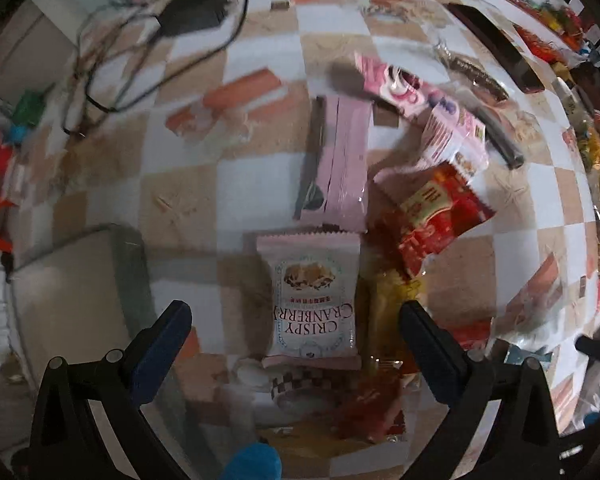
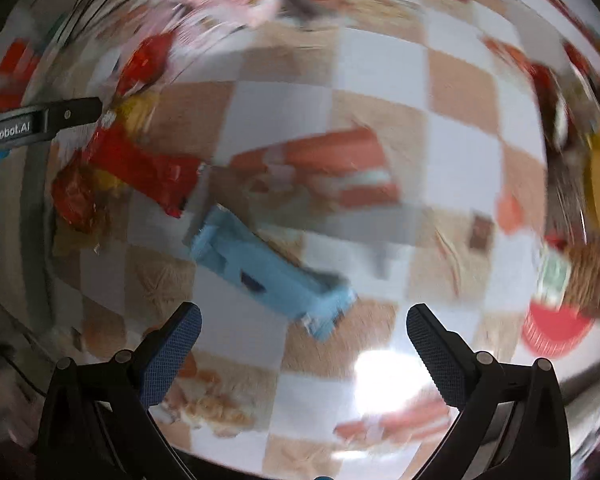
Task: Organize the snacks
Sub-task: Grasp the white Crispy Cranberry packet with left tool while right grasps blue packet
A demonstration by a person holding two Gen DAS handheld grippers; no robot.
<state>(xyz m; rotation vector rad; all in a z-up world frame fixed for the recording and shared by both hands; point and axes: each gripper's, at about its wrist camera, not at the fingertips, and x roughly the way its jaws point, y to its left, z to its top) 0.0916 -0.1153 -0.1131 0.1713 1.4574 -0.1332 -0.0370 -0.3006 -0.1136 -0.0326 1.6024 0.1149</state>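
My left gripper (image 1: 296, 316) is open and empty above a pink Crispy Cranberry packet (image 1: 314, 300) that lies between its fingers on the checked tablecloth. Beyond it lie a pink wrapper (image 1: 342, 164), a red packet (image 1: 436, 210), a yellow packet (image 1: 388, 312) and pink-white packets (image 1: 440, 120). My right gripper (image 2: 304, 320) is open and empty, just above a light blue packet (image 2: 268, 272). The right wrist view is blurred; red packets (image 2: 140, 164) lie at its left, next to the other gripper's finger (image 2: 40, 122).
A clear plastic bin (image 1: 80, 300) stands at the left of the left wrist view. A black power adapter with cables (image 1: 192, 10) lies at the back. More snacks (image 1: 588, 140) line the table's right edge. A red-lidded container (image 2: 556, 328) and snacks (image 2: 588, 272) sit at the right.
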